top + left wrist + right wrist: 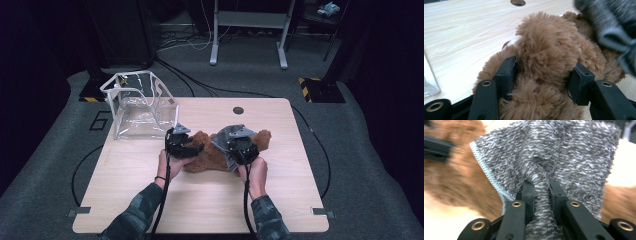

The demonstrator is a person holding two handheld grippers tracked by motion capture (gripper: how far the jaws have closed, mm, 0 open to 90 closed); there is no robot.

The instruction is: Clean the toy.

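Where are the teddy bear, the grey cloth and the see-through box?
teddy bear (pixel 544 47), left gripper view, furry brown body
grey cloth (pixel 574 157), right gripper view, fuzzy face above the jaws
see-through box (pixel 150 75), high view, far top rim

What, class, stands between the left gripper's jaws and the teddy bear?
Nothing visible. The left gripper already has the teddy bear between its jaws, fur against both. The grey cloth, pinched by the right gripper, hangs beside it.

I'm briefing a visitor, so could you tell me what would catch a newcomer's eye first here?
A fluffy brown teddy bear lies mid-table, its plush squeezed between the left gripper. The right gripper pinches a fold of grey cloth over the bear. A clear plastic box stands at the table's far left corner.
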